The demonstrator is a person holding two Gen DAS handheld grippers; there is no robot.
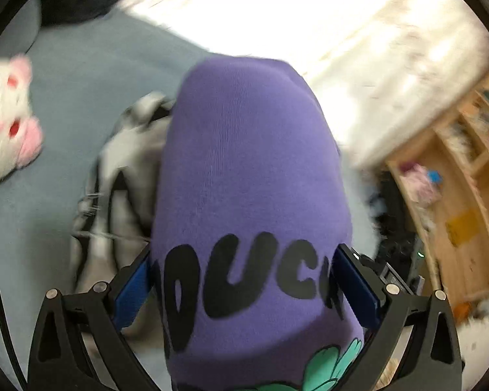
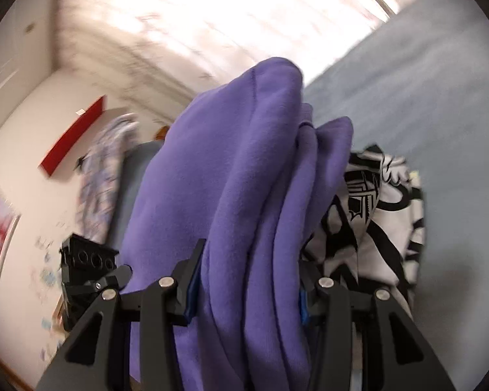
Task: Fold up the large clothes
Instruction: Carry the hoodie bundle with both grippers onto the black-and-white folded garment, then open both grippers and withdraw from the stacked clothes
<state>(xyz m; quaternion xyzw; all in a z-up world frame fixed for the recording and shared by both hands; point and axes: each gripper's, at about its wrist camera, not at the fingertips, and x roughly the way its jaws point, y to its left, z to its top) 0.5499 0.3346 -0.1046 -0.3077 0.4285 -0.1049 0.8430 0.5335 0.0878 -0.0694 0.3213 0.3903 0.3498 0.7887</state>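
Left gripper (image 1: 244, 280): my jaws pinch a thick bundle of the purple sweatshirt (image 1: 244, 163), blue pads pressed into the cloth on both sides at the black printed lettering. Right gripper (image 2: 246, 280): jaws clamped on several stacked purple folds.

Key relation: the sweatshirt is lifted off the bed (image 1: 81, 65), its long axis running straight ahead along the fingers in both views, the folded end bulging forward past the tips. Neither hand looks nearer; both grip it close in.

Below and beside it lies the black-and-white garment (image 2: 375, 215) on the blue-grey bedcover. My judgement: the set-down spot must be picked relative to that garment.

Cloth: thick fleece, violet, green graphic near my left wrist. Frames blurred.
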